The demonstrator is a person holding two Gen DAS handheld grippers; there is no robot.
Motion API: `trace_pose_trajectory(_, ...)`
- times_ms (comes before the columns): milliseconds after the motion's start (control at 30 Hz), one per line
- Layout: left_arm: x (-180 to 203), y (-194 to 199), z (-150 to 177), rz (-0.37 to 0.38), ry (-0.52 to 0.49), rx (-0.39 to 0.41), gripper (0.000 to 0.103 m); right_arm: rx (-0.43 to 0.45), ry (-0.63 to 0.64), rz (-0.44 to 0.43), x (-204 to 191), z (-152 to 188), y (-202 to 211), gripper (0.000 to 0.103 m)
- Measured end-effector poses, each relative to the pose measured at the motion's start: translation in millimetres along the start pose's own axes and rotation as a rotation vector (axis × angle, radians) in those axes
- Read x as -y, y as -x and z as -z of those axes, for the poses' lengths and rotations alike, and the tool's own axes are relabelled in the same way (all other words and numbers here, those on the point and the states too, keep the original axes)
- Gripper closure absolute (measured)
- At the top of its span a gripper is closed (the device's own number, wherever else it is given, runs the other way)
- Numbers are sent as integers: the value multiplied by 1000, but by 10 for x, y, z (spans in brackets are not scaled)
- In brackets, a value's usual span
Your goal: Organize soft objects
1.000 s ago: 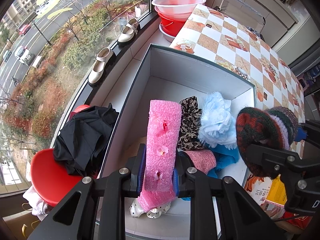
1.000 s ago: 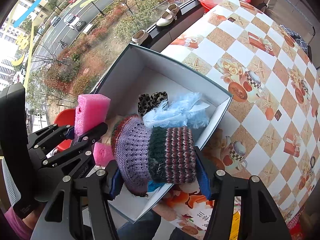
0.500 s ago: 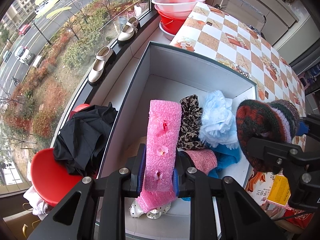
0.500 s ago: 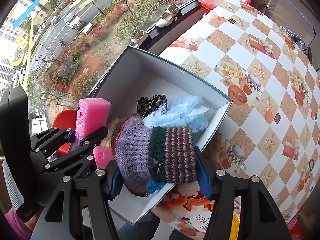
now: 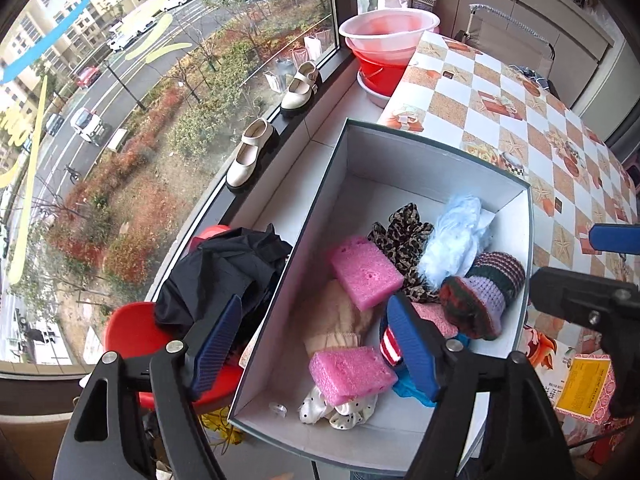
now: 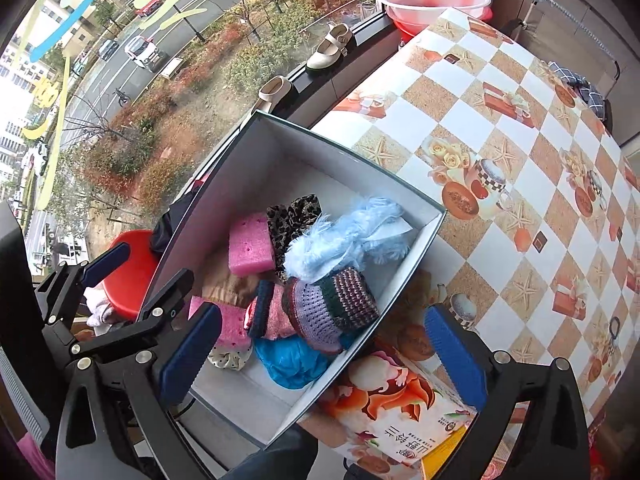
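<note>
Left wrist view | left gripper (image 5: 316, 344) angled steeply down over box (image 5: 332, 168), jaws opening, empty | right gripper (image 6: 320, 356) likewise, opening, empty, knit hat (image 6: 332, 304) below

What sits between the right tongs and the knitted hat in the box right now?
Nothing visible. The right tongs hang above the knitted hat, their jaws opening wide and empty. The hat lies uncovered on the other soft things inside the box.

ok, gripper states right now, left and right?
Left gripper: opening, empty, above the box.
Right gripper: opening, empty; knit hat lies in the box.
</note>
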State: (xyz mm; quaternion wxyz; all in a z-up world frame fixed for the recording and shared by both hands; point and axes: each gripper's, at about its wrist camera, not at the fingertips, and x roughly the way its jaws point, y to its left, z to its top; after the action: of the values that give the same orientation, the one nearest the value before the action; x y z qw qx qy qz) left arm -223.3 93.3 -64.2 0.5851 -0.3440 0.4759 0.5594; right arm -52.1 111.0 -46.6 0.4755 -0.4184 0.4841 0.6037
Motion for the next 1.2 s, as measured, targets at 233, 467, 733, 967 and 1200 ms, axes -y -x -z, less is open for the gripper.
trace_pose_trajectory(233,-4,181,215,84,-17,-36,24,28,0,-8,-41,178,251,1)
trace_pose_trajectory(467,66,369,481,92,-49,-39,24,20,26,19,-152,317,305,1)
trace_pose_trajectory(733,76,393,676,61,-78,-59,23,-1,58,21,-275,468,288,1)
trace_pose_trajectory(967,41,435,727,56,-72,-60,23,-7,50,16,-278,508,302,1)
trace_pose_trajectory(1200,65,452,725,57,-75,-63,23,-1,53,11,-313,526,314,1)
